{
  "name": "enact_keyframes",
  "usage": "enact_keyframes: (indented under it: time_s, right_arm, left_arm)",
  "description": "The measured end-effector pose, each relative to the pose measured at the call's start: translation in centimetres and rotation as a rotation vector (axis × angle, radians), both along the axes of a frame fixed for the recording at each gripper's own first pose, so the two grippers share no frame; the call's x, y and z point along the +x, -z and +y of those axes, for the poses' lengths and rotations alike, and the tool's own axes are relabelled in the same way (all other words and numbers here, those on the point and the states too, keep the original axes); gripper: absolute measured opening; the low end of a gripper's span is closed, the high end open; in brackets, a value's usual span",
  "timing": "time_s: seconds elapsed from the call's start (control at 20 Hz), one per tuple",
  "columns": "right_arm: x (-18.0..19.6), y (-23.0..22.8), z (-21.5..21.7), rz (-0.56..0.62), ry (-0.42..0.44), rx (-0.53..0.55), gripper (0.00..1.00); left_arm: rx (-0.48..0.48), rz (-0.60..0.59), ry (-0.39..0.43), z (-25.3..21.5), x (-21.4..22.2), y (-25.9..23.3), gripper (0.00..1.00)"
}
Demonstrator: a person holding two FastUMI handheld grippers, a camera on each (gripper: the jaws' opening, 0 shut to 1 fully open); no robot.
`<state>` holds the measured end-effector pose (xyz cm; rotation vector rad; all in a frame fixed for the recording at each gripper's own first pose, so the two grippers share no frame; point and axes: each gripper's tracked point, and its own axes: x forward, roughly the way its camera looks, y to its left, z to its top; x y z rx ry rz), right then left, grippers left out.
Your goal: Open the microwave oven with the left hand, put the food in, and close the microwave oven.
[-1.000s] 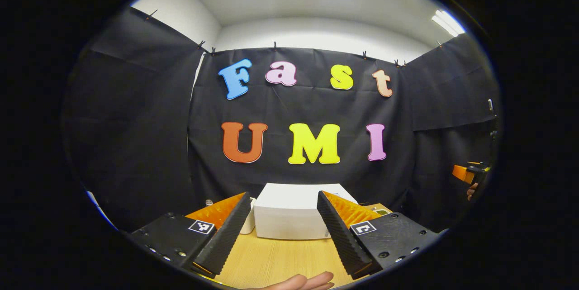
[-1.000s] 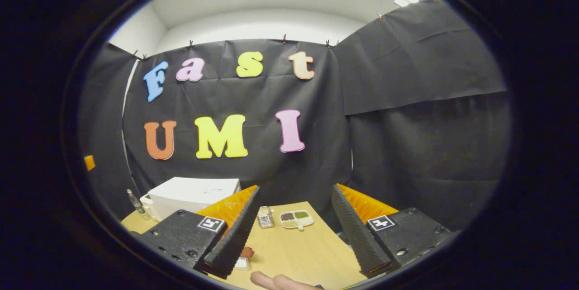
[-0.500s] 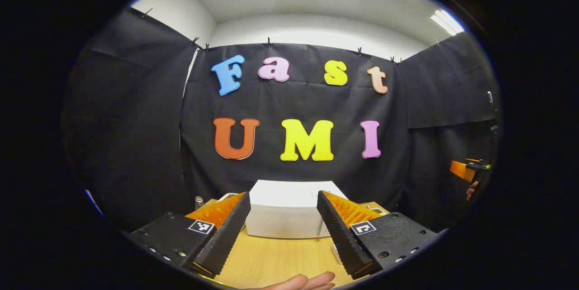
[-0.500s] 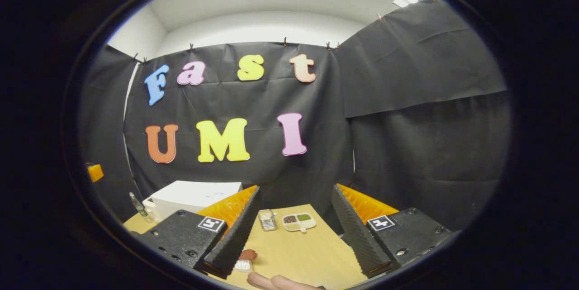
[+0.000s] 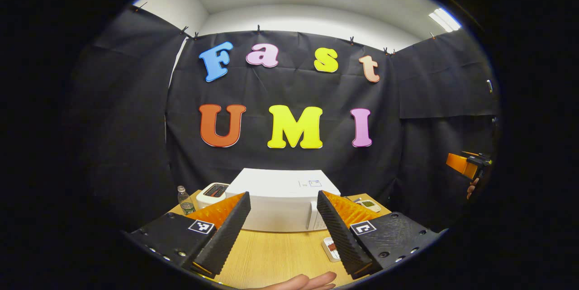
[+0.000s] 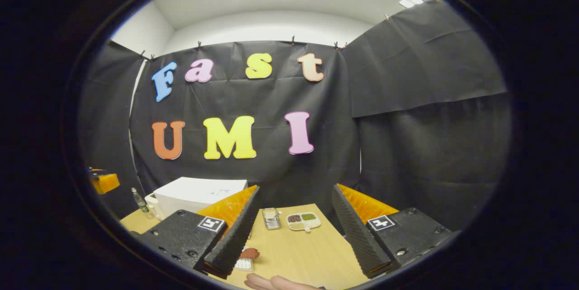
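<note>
A wooden table (image 5: 271, 254) stands before the booth's black cloth wall, bearing a white microwave oven (image 5: 282, 206) with its door closed, seen straight ahead in the left gripper view and at the table's far left in the right gripper view (image 6: 194, 195). The left gripper (image 5: 282, 235) hangs above the table with its jaws spread wide and nothing between them, the oven framed in the gap; the right gripper (image 6: 294, 240) is likewise held wide apart and empty. Left of the oven sit a small white appliance (image 5: 211, 192) and a clear bottle (image 5: 184, 200). The food, a small white tray with a reddish portion (image 6: 246, 258), lies on the table near the right gripper's left finger; farther off rest a divided dish (image 6: 303, 221) and a small metal container (image 6: 271, 217).
</note>
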<state>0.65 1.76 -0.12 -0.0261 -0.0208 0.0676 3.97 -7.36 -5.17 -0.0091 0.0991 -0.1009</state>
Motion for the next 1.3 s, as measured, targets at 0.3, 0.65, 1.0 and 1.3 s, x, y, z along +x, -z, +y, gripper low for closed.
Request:
enact_keyframes:
  time_s: [0.3,0.65,1.0,1.3]
  right_arm:
    - [0.6,0.1,-0.8,-0.010,-0.013,-0.006,1.00]
    - [1.9,1.3,-2.7,-0.012,-0.008,-0.017,1.00]
    - [4.1,4.0,-3.9,0.016,-0.022,-0.034,1.00]
    - [5.6,5.7,-5.5,0.034,-0.021,-0.024,1.00]
  left_arm:
    - [-0.051,0.015,0.060,-3.8,4.9,4.8,0.93]
    - [-0.090,0.026,0.045,-6.5,11.7,12.1,0.93]
    - [-0.098,0.051,0.053,-9.9,16.3,19.2,0.93]
    - [-0.081,0.086,0.046,-11.7,19.2,23.8,0.93]
